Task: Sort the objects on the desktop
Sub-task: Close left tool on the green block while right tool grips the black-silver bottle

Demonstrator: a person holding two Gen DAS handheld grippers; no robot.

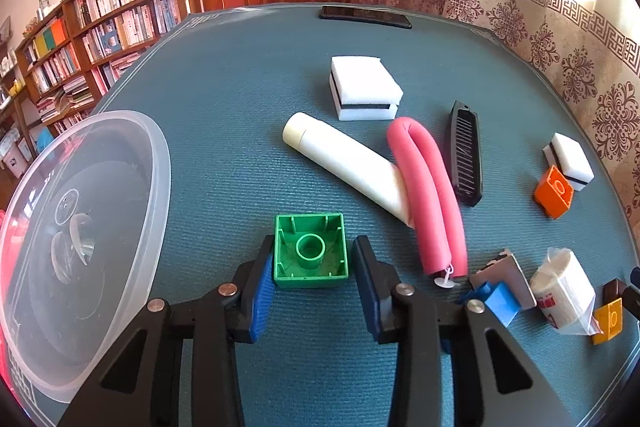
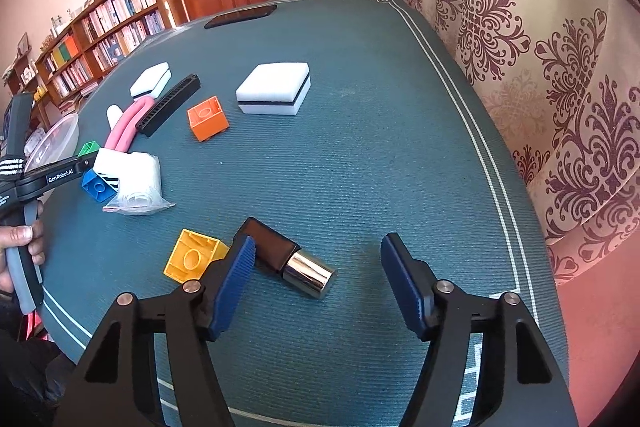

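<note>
left gripper (image 1: 312, 263) jaws part-open, astride green block (image 1: 310, 251), maybe touching its left side | right gripper (image 2: 316, 267) wide open, empty | clear bowl (image 1: 132, 147) lies left

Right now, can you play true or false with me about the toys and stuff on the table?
1. The green block lies hollow side up between the left gripper's fingers. True.
2. The right gripper is squeezing the yellow block. False: it is open, holding nothing.
3. The pink foam tube is folded double. True.
4. The clear plastic bowl is full of blocks. False: no blocks show in it.
5. A black phone lies at the table's far edge. True.
</note>
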